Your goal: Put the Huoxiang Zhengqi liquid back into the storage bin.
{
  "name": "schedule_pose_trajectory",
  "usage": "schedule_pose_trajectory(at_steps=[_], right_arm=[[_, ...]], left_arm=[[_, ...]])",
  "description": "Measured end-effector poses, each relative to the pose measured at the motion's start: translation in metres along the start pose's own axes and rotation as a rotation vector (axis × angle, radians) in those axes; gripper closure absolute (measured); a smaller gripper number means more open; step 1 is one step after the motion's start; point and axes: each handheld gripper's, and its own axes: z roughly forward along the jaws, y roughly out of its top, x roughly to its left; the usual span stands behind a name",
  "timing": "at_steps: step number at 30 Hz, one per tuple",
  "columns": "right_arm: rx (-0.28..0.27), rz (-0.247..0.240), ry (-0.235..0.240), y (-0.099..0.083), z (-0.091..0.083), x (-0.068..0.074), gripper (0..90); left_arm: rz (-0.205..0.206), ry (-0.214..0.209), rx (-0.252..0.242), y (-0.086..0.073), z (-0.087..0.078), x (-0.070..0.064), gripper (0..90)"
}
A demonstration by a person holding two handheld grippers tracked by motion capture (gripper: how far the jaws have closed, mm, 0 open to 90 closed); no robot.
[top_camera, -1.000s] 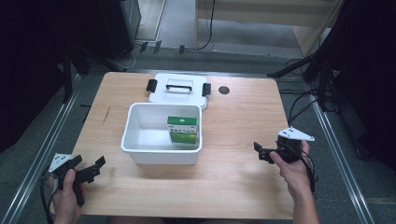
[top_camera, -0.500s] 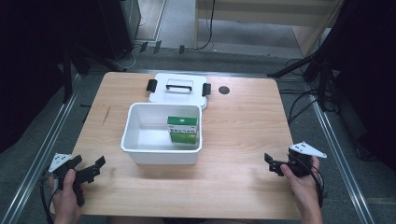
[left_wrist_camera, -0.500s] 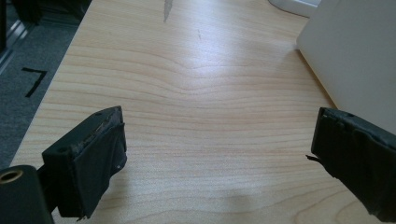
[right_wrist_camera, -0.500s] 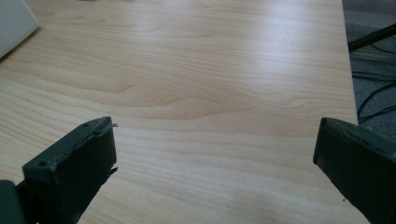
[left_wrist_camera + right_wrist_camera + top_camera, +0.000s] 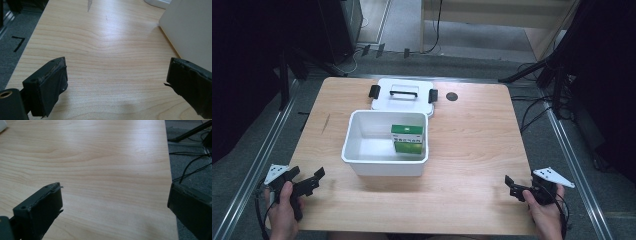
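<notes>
Wooden worktop (image 5: 472,145) carries a white bin (image 5: 384,152) holding a green box (image 5: 407,138); my left gripper (image 5: 309,181) and right gripper (image 5: 514,186) rest at its near corners, jaws apart.

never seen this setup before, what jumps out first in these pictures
A white bin sits open mid-table with a green box standing inside at its right side. Just behind it lies the white lid with its black handle and clips. At the near corners, the left gripper and the right gripper are held in the person's hands, jaws wide apart and empty over bare wood.
</notes>
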Motion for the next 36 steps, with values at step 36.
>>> schedule_pose_trajectory(at_steps=[36], right_arm=[[-0.056, 0.072, -0.022, -0.033, -0.021, -0.004, 12.8]], left_arm=[[-0.016, 0.011, 0.004, 0.000, 0.001, 0.001, 4.0]])
